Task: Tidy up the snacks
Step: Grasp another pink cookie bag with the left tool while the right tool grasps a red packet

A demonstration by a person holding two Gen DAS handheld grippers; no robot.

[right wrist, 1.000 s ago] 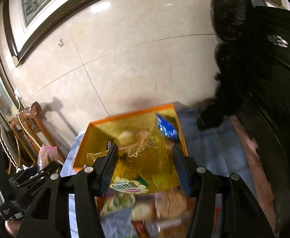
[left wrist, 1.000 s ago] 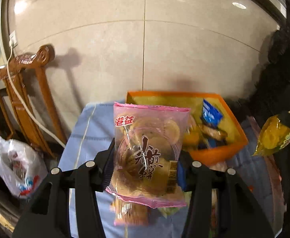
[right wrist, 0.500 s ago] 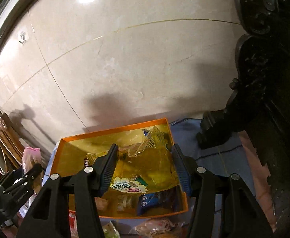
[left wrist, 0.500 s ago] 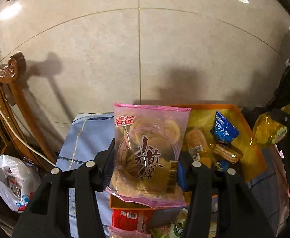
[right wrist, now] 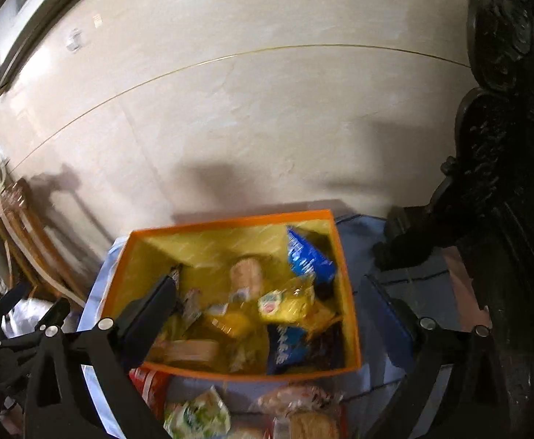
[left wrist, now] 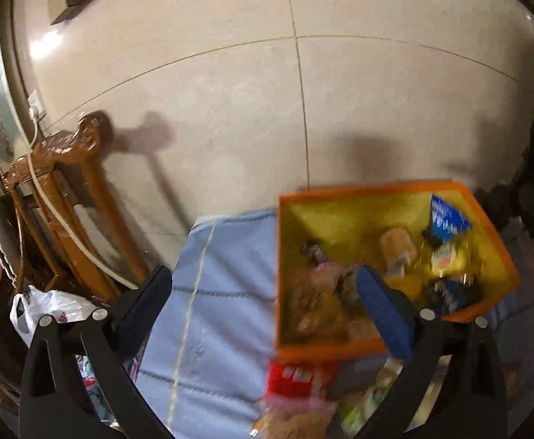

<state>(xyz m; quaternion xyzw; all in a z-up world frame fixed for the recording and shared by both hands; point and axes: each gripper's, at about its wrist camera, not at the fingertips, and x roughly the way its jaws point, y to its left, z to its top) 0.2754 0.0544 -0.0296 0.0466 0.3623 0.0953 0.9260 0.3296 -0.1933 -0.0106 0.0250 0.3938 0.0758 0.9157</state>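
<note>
A: We have the left gripper (left wrist: 265, 291) with its jaws spread wide; they have just been opening, and nothing is clamped between them. The pink cookie packet (left wrist: 316, 298) lies inside the orange box (left wrist: 362, 188), low in its left half, blurred.

B: Same for us on the other side. The right gripper (right wrist: 272, 303) has its jaws wide apart, having just been opening, with nothing pressed by the pads. The yellow snack bag (right wrist: 290, 301) sits loose in the orange box (right wrist: 230, 225), near its middle, on top of other packets.

A: What else do we see in the box?

B: A blue packet (right wrist: 309, 259) leans against the box's far right corner, a round bun in clear wrap (right wrist: 246, 274) lies just left of it, and a second blue packet (right wrist: 285, 347) rests near the front wall.

A: In front of the box, on the light blue cloth (left wrist: 223, 292), we see a red packet (left wrist: 296, 376) touching the box's near wall. Beside it, further snacks are too blurred to name.

B: From our side, a green-and-white bag (right wrist: 197, 417) and a wrapped bread (right wrist: 303, 413) lie in front of the box too. The left gripper (right wrist: 22, 325) shows left of the box.

A: A carved wooden stand (left wrist: 62, 190) stands well left of the box, against the tiled wall (left wrist: 230, 109).
</note>
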